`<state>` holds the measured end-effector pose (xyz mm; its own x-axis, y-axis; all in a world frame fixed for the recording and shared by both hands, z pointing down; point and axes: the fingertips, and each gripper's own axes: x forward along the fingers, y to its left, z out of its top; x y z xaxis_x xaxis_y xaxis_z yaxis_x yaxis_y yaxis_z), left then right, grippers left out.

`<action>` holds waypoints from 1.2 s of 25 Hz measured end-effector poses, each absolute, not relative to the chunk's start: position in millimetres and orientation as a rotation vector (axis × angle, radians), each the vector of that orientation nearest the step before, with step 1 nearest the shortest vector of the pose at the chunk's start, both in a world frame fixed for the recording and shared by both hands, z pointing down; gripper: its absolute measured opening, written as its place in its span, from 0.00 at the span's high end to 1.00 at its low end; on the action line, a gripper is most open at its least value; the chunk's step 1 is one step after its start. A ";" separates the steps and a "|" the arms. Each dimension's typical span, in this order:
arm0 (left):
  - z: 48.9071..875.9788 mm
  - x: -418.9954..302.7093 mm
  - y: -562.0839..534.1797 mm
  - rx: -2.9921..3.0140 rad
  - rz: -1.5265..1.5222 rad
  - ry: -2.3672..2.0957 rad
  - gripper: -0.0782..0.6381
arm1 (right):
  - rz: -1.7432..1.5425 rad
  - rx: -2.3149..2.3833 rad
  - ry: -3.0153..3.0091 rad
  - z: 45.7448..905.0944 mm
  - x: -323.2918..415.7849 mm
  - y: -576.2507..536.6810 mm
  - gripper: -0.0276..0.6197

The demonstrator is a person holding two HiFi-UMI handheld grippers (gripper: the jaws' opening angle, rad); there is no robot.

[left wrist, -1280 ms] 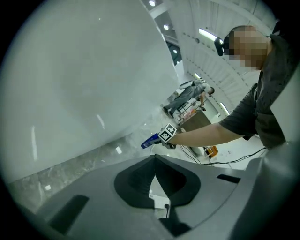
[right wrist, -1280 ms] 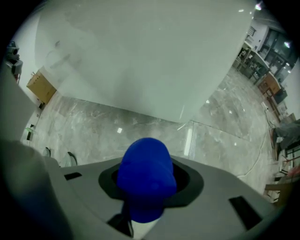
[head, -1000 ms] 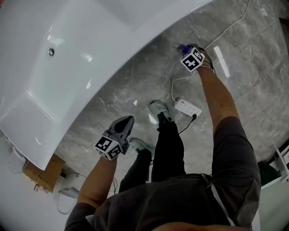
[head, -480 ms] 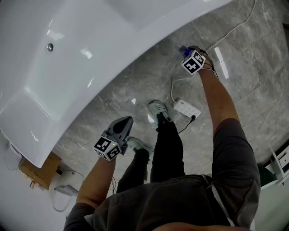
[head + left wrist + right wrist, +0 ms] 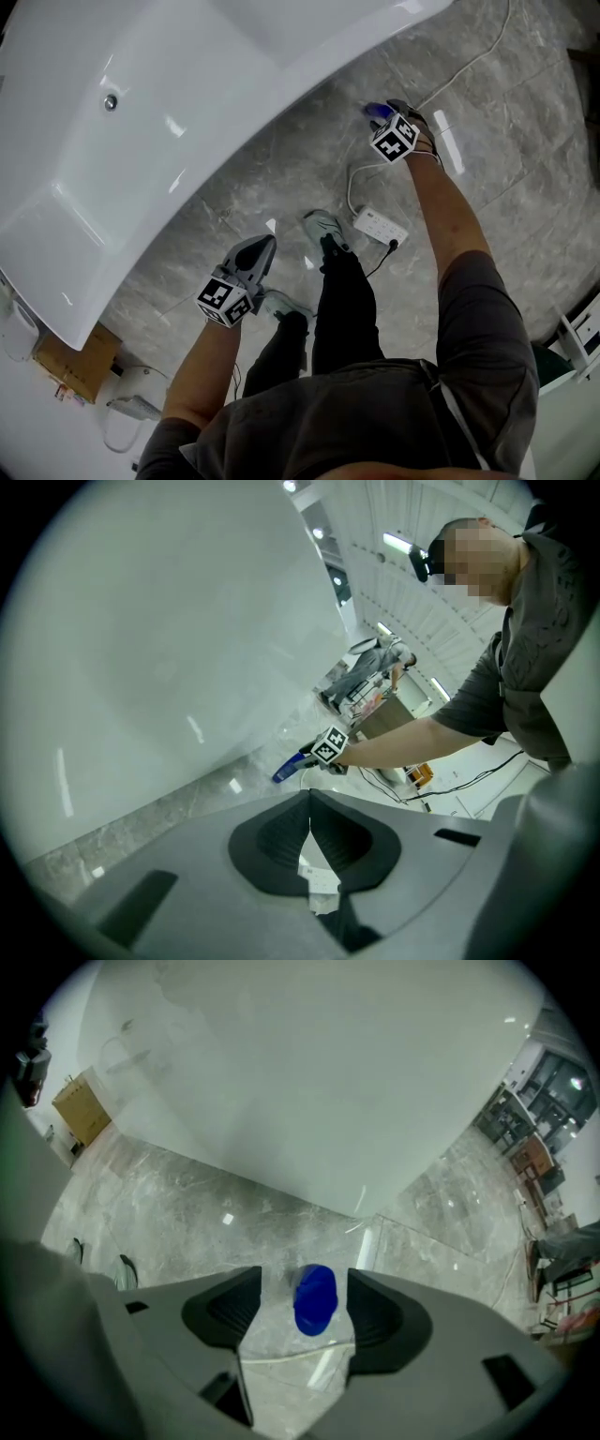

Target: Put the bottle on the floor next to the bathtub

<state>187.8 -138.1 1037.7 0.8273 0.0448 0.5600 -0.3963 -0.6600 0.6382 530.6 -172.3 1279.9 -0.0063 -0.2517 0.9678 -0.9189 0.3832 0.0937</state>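
- Shoes of the person stand nearest on the grey floor, with a white power strip just to their right.
- Beside the left shoe, the left gripper hangs with its jaws pressed together on nothing and takes no part.
- Farther off to the right, the right gripper points steeply down. Its jaws have just been opening and now stand wide, with the pads clear of the blue bottle on both sides.
- The bottle seems to stand upright on the floor between those jaws. It is near the white wall of the bathtub and apart from it in the right gripper view.
- The step in hand looks like the release, with the placing itself apparently done.
- The next move likely calls for a straight lift of the right gripper, with both jaws kept off the bottle so it isn't tipped.
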 end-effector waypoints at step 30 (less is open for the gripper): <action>540.1 -59.8 -226.4 2.523 0.160 -0.929 0.88 | 0.503 1.187 -2.015 623.4 230.2 -236.7 0.61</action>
